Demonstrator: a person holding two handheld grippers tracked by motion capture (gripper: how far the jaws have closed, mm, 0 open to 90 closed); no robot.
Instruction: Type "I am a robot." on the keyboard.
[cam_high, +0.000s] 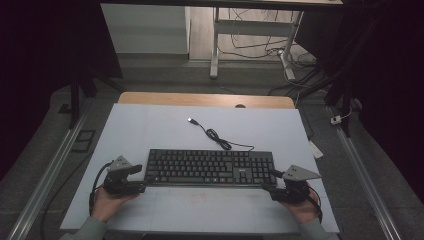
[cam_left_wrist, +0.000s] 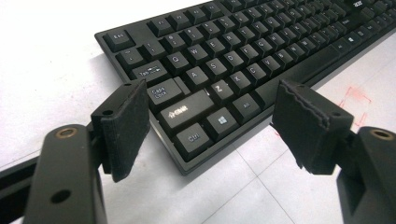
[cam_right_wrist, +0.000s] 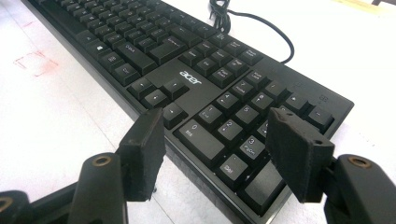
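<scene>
Left gripper view has the left gripper (cam_left_wrist: 210, 135) with its jaws spread wide, clamping nothing. The black keyboard's (cam_left_wrist: 243, 60) near left corner, with the Ctrl and Shift keys, lies between the two padded fingers (cam_left_wrist: 123, 128); whether either pad touches the casing cannot be told. White surface shows under and around that corner.

Right gripper view has the right gripper (cam_right_wrist: 215, 154) in the same way: jaws well apart, empty, standing either side of the keyboard's (cam_right_wrist: 187, 79) near right corner where the number pad sits. The left finger (cam_right_wrist: 142, 154) is just beside the front edge; contact cannot be told. Beyond the keys, the keyboard's black cable (cam_right_wrist: 261, 28) curls on the white board.

From the high view, a hand (cam_high: 107, 200) grips the left gripper (cam_high: 141, 178) at the keyboard's (cam_high: 210, 167) left end, and another hand (cam_high: 302, 207) grips the right gripper (cam_high: 269, 181) at its right end. The keyboard lies across the middle of a white board (cam_high: 150, 130), nearer the person's edge. Its cable (cam_high: 220, 137) runs away from the back edge in a small coil and ends in a USB plug (cam_high: 191, 120) lying loose on the board. The board rests on a wooden table (cam_high: 200, 98) whose far strip shows bare. Beyond stand white desk legs (cam_high: 215, 45) on a grey floor (cam_high: 165, 75) with tangled cables (cam_high: 255, 47), and darkness to either side.
</scene>
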